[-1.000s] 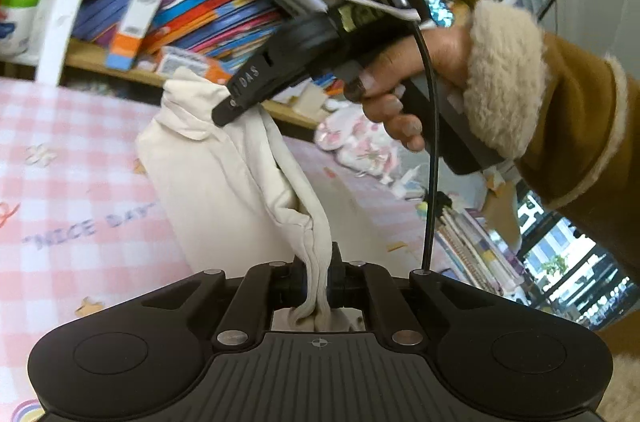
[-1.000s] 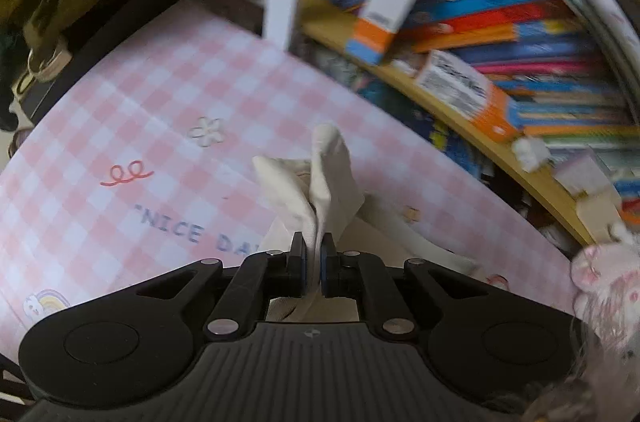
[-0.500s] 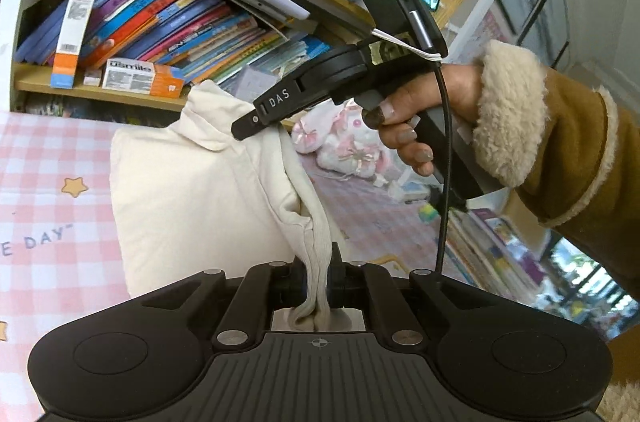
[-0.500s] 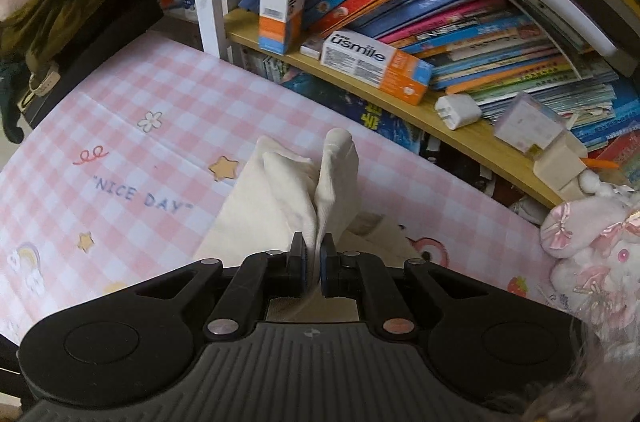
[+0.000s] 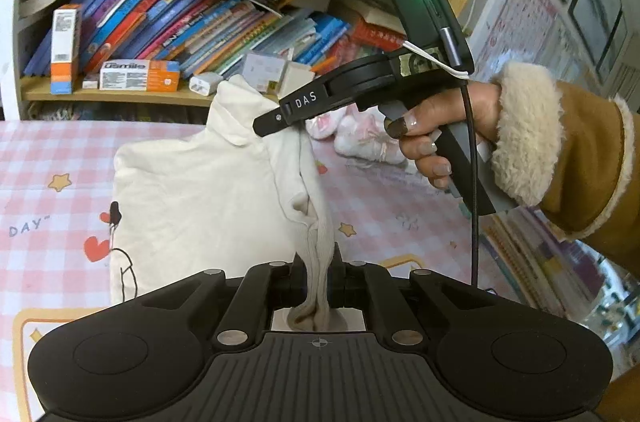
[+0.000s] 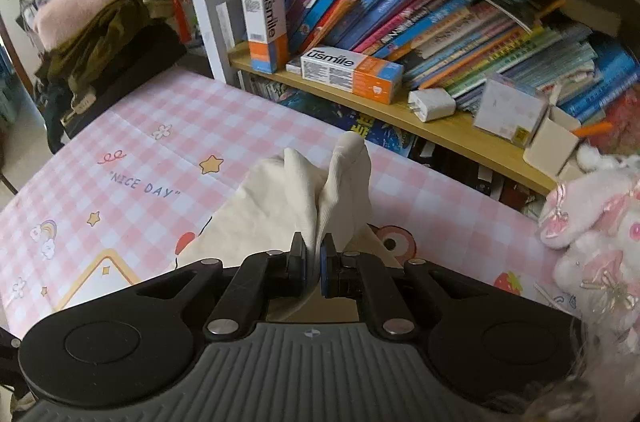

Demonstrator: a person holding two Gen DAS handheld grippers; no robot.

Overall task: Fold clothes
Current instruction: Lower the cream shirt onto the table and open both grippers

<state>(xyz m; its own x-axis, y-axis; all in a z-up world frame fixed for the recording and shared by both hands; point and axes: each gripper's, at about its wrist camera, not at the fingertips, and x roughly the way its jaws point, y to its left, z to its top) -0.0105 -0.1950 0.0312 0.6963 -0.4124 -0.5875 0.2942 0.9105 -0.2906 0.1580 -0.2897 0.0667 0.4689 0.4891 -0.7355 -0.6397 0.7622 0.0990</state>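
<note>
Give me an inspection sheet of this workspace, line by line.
Surface: pink checked tablecloth with cartoon prints, flat.
Job's things: cream garment, part lying on the cloth, two bunched parts lifted.
Clutter: pink plush toy at the table's edge.
Grippers: left hand-held gripper shut on the garment; right hand-held gripper shut on it too.
Cables: black cable hanging from the right hand-held gripper.
Surroundings: bookshelf with books and toothpaste boxes; pile of clothes.

One cream garment (image 5: 208,190), two grippers, two usmile boxes, one plush toy (image 6: 592,222).
</note>
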